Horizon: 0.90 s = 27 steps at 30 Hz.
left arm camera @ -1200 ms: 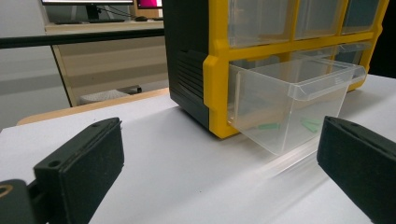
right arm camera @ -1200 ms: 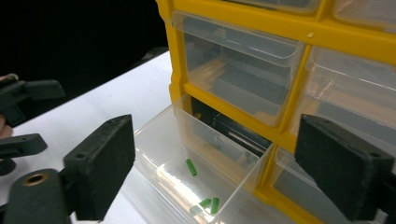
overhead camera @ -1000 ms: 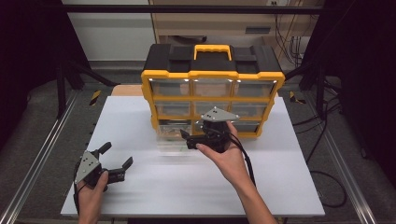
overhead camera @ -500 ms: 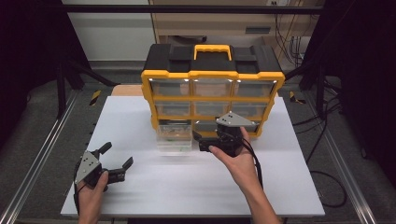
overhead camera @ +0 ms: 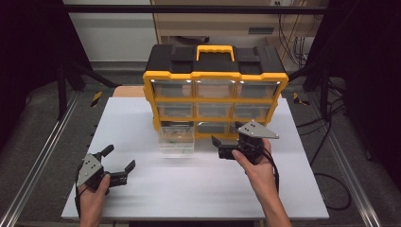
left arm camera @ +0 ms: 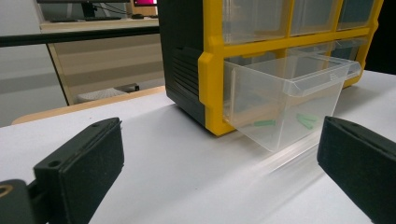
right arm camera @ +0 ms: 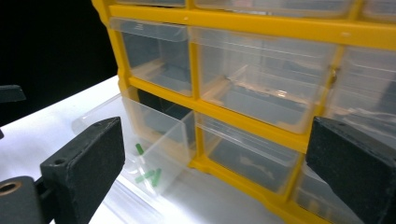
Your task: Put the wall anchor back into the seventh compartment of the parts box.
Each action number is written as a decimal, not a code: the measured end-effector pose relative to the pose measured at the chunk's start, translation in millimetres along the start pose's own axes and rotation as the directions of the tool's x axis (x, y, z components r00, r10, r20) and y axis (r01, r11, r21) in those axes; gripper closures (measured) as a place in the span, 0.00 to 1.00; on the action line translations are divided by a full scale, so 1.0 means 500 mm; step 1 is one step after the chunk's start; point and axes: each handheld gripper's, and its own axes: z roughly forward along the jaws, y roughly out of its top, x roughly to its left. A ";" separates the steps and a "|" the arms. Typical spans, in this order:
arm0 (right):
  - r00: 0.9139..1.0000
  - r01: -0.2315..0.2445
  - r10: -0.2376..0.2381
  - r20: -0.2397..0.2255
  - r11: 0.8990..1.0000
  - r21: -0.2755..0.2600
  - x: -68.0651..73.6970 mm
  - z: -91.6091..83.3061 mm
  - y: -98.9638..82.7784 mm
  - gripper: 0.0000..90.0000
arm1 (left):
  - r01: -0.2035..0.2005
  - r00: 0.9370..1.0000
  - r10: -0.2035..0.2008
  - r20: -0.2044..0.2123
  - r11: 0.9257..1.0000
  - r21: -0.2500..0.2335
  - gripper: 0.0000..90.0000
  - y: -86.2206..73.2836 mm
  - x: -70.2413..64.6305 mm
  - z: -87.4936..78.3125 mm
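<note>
the drawer (overhead camera: 177,138) stands pulled out of the bottom-left slot of the yellow cabinet (overhead camera: 215,80), its back part in the frame and its front resting out over the white table (overhead camera: 189,189). a few small green pieces (left arm camera: 265,123) lie on its clear floor, which suggests it was drawn out so they can be reached from above.

the right gripper (overhead camera: 218,145) sits at about 3 o'clock from the drawer, just beside the cabinet's bottom row, pointing toward 9 o'clock. its jaws stand wide apart with nothing between them and have just been opening. in the right gripper view the pads (right arm camera: 86,163) frame the cabinet front with the drawer low at 8 o'clock, so the hand seems to be off the drawer, not gripping it.

the left gripper (overhead camera: 119,165) waits near the table's 7 o'clock corner, well apart from the drawer, jaws spread and empty, aimed toward 2 o'clock at the drawer; a parked, ready pose, i'd judge.
</note>
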 end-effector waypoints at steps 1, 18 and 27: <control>1.000 -0.003 0.003 0.004 1.000 -0.004 -0.005 -0.006 -0.003 0.06 | 0.000 1.000 0.000 0.000 1.000 0.001 0.01 0.000 0.000 0.000; 0.999 0.011 -0.011 0.053 1.000 -0.002 -0.047 -0.066 -0.038 0.06 | -0.001 1.000 0.001 0.010 1.000 0.006 0.01 -0.001 -0.003 -0.004; 0.998 0.000 0.003 0.069 1.000 -0.031 -0.069 -0.099 -0.060 0.07 | -0.003 1.000 0.003 0.017 1.000 0.011 0.01 -0.001 -0.005 -0.006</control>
